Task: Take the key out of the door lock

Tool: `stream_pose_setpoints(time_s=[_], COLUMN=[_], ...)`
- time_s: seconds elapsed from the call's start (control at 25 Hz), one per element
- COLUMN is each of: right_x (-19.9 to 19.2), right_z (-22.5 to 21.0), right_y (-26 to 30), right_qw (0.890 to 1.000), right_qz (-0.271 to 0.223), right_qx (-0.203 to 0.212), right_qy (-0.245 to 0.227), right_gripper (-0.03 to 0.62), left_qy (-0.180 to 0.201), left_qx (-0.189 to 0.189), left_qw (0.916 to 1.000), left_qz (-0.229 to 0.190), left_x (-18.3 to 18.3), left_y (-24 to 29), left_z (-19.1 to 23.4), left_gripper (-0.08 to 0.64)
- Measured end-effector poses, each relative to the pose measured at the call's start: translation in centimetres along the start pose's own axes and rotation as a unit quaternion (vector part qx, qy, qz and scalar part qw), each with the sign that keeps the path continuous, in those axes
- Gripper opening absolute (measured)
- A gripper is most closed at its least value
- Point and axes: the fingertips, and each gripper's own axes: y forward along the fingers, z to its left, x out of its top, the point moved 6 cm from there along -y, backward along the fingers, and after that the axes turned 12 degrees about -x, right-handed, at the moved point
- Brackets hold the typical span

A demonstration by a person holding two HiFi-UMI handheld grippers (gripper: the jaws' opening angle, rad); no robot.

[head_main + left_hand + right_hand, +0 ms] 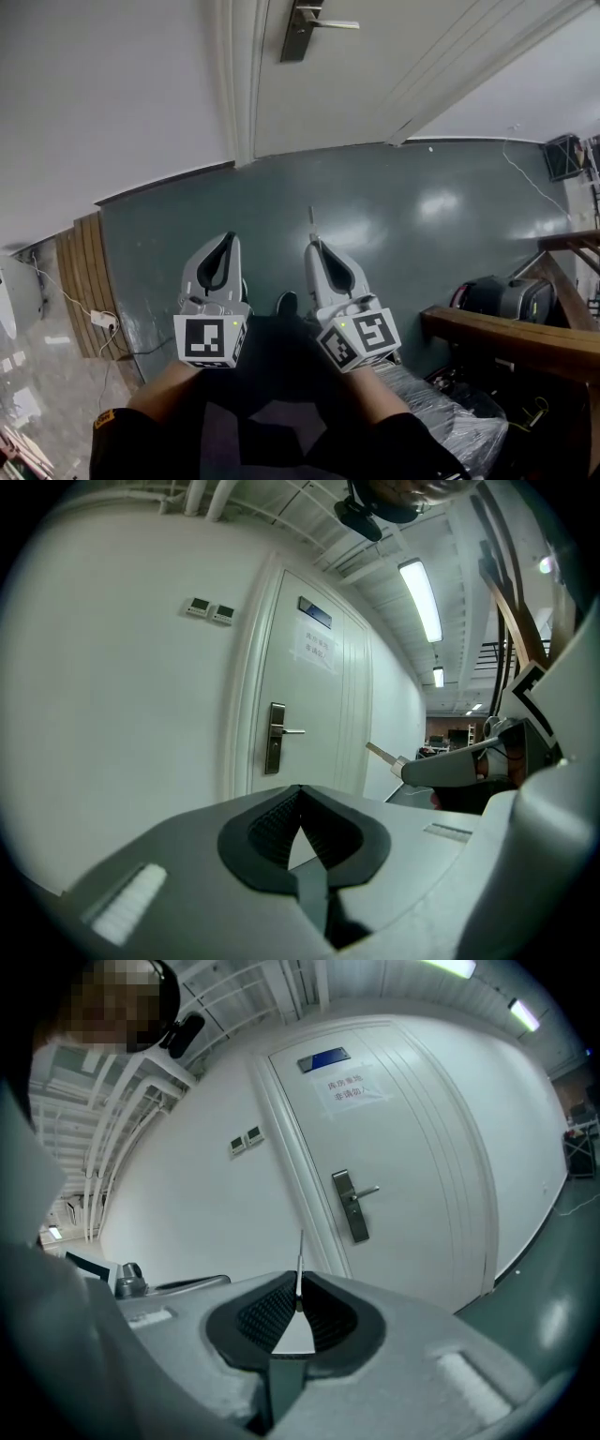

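Note:
The white door (375, 75) is shut, and its metal lock plate with lever handle (302, 28) sits at the top of the head view, well away from both grippers. The same lock plate (352, 1206) shows in the right gripper view with no key visible in it. My right gripper (314, 242) is shut on a thin flat key (311, 221) that sticks out past its tips; the key (300, 1255) stands upright between the pads. My left gripper (228, 236) is shut with nothing in it. From the left gripper view the lock plate (275, 738) and the key (380, 753) are both seen.
A wooden stair rail (506, 337) and a black machine (502, 298) stand at the right. Plastic-wrapped goods (441, 412) lie by my right leg. Wooden boards (80, 281) and a power strip (101, 319) lie at the left wall. Wall switches (208, 609) sit left of the door.

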Motion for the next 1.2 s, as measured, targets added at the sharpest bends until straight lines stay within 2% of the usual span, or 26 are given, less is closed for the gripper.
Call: stream_pose_setpoints(time_s=[0.24,0.48,0.68,1.2], right_x=[-1.3,-2.2,-2.0,-1.5], right_z=[-2.8,-4.4,-4.7,-0.9], right_y=[-3.4,-4.5,-4.4,-3.1], right_qw=[1.0,1.0,1.0,0.999], right_qz=[-0.002,0.006,0.001,-0.015], right_qx=[0.015,0.026,0.011,-0.03], right_qy=[0.006,0.005,-0.003,-0.021], right_gripper=[0.015,0.015,0.015,0.015], left_qy=[0.014,0.026,0.027,0.022], left_qx=[0.003,0.007,0.003,-0.02], left_qw=[0.9996,0.9989,0.9992,0.9995], left_qz=[0.023,0.038,0.03,-0.007], left_x=[-0.7,-1.7,-1.5,-0.3], left_y=[0.3,0.2,0.1,-0.4], left_z=[-5.0,-7.2,-6.6,-2.2], left_gripper=[0.018,0.018,0.017,0.017])
